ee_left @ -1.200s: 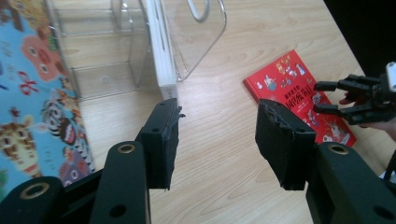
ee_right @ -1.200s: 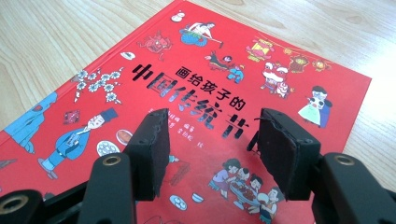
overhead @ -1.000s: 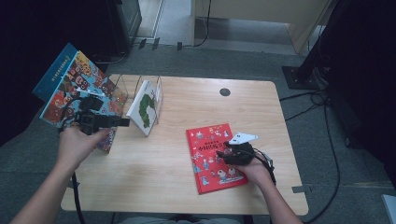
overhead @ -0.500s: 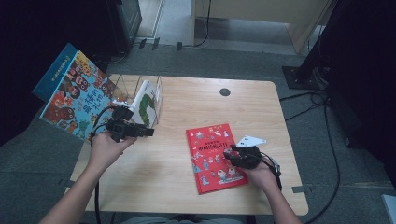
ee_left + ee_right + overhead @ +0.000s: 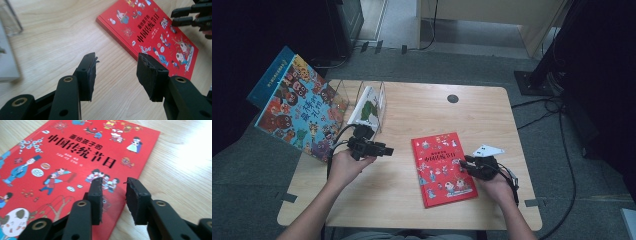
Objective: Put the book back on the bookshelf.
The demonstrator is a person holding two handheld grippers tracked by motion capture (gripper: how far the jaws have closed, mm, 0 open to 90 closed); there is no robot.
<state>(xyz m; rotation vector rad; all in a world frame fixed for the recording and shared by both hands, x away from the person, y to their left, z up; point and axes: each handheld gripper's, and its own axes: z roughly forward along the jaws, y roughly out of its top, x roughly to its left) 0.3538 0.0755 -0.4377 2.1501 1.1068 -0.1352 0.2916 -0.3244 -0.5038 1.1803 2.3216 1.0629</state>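
L gripper [image 5: 384, 150] hovers w/ jaws apart, empty, left of the red book [image 5: 443, 167], which lies flat mid-table. R gripper [image 5: 463, 163], jaws just been closing, nothing pinched yet, sits over its right edge. Risk: pads skid off the thin cover, book slides.

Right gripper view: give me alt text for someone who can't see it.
The right gripper hovers with its black jaws narrowly apart and nothing between them, over the near right edge of a red picture book lying flat on the wooden table. The cover shows cartoon figures and a black Chinese title.
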